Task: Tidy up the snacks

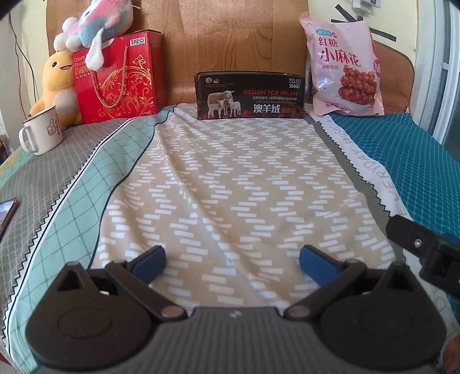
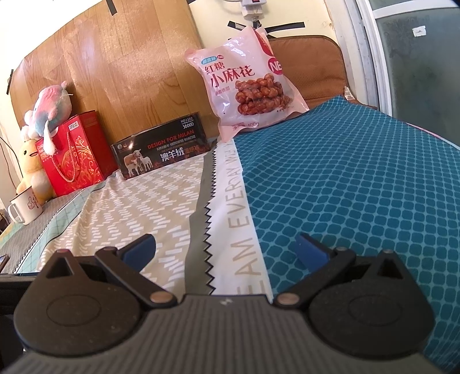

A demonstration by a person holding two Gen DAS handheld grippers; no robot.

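Grippers sit nearest the cameras: the left gripper (image 1: 232, 263), black with blue-padded fingertips, is spread wide above the beige patterned cloth (image 1: 230, 184) and holds nothing. The right gripper (image 2: 225, 249) is likewise spread wide and empty, above the seam between the beige cloth and the teal lattice-print cloth (image 2: 359, 187). Farther back on the left stands a white enamel mug (image 1: 43, 132), beside a yellow plush duck (image 1: 56, 86). Along the wooden backboard (image 1: 235, 37) stand, from left to right, a red biscuit gift box with cord handles (image 1: 120, 77) topped by a pink-and-blue plush toy (image 1: 100, 26), a black rectangular box printed with sheep (image 1: 249, 95), and a pink bag of fried dough twists (image 1: 345, 66) leaning upright, well apart from both grippers.
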